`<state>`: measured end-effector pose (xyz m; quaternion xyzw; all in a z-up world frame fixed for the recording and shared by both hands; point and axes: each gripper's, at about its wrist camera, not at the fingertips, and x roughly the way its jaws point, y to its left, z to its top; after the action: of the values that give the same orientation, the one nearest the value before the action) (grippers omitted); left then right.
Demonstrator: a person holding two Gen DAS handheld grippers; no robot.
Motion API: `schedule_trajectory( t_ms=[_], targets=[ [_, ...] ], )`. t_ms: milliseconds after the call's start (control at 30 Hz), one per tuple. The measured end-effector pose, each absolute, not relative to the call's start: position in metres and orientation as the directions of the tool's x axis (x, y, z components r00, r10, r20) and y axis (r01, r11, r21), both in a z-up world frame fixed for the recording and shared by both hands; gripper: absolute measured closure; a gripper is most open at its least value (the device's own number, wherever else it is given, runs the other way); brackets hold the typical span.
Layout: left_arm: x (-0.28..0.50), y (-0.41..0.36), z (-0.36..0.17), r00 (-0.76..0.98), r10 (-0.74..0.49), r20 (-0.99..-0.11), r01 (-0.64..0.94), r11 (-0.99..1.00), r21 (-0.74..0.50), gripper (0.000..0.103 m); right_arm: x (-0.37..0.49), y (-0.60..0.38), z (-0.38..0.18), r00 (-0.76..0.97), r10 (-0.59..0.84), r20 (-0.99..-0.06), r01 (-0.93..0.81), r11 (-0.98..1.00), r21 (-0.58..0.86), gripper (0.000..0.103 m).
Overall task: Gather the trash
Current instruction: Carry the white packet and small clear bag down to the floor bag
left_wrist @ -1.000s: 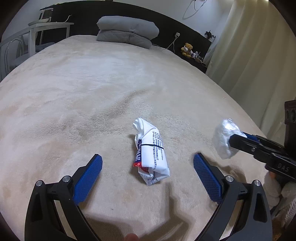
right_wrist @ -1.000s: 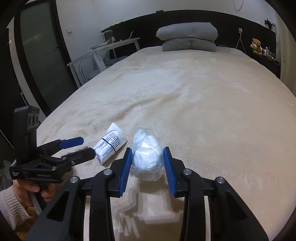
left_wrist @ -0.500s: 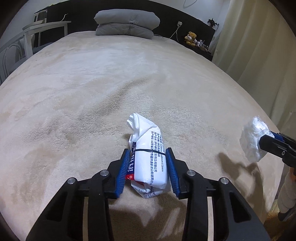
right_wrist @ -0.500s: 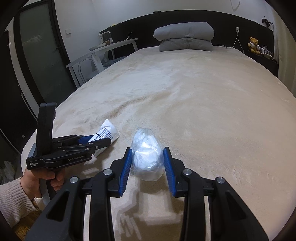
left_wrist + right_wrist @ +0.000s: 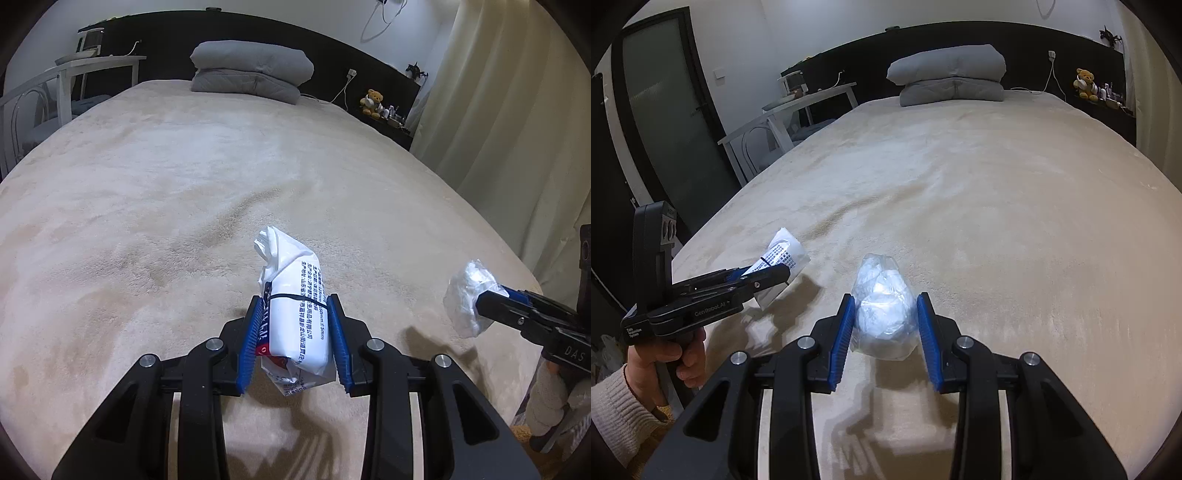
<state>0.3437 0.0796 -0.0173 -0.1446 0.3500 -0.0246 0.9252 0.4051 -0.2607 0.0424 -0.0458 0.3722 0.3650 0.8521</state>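
The beige bed (image 5: pixel 155 192) filled your working area, bare of further litter in view. You had the left gripper (image 5: pixel 295 332) clamped on the printed white packet (image 5: pixel 295 314), lifted clear of the blanket near the foot. The right gripper (image 5: pixel 884 325) gripped the crumpled clear plastic wad (image 5: pixel 882 314), also raised. Pickup appeared complete; the next move called for carrying both to a bin, not visible here.

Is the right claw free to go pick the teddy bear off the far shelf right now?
Probably not. The right claw is shut on a clear bag of crumpled tissue, so it has no free grip, and the teddy bear sits far off beyond the bed, past the grey pillows.
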Motion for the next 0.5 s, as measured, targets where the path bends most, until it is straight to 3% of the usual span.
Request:
schedule_trajectory(
  t_ms=[500],
  targets=[
    [0.247, 0.066, 0.03, 0.84, -0.169, -0.515, -0.019, 0.941, -0.339, 0.069, 0.34, -0.281, 0.058, 0.483, 0.618, -0.62, -0.649, 0.728, 0.22, 0.067]
  ],
)
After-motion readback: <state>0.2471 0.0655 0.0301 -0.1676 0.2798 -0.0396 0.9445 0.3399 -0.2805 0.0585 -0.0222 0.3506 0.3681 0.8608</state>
